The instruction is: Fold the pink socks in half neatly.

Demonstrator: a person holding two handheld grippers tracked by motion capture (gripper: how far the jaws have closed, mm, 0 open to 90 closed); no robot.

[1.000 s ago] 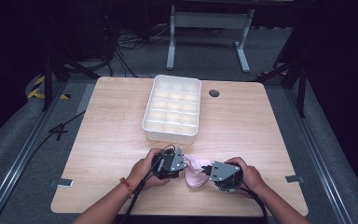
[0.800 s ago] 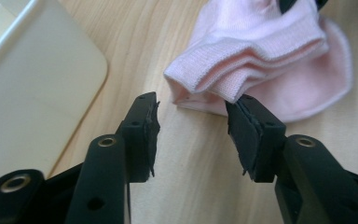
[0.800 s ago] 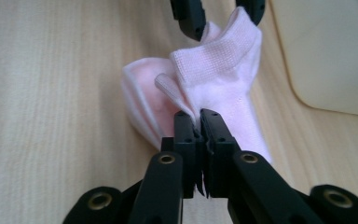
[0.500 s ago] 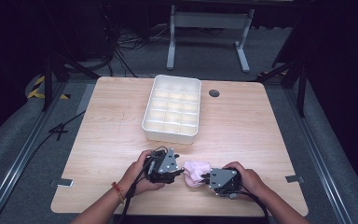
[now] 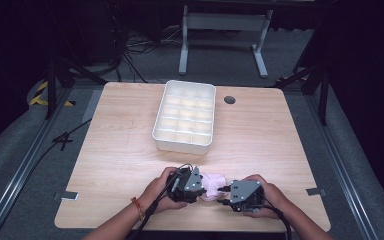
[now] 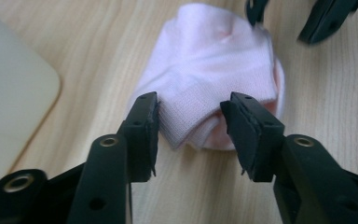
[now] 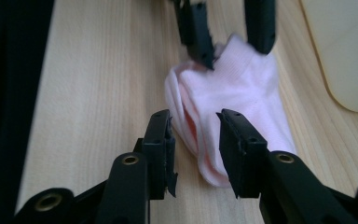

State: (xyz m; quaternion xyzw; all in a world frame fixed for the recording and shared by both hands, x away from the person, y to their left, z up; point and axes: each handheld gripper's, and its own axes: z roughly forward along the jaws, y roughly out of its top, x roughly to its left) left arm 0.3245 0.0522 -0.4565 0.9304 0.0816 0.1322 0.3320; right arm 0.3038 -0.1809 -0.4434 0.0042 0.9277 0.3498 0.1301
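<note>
Pink sock (image 6: 216,79) near the worktop's front edge: we are releasing right tongs (image 7: 195,122), opening; left tongs (image 6: 189,109) closing, straddling its cuff unclenched.

No text, label, brand, number or sign can be read anywhere in these views.
</note>
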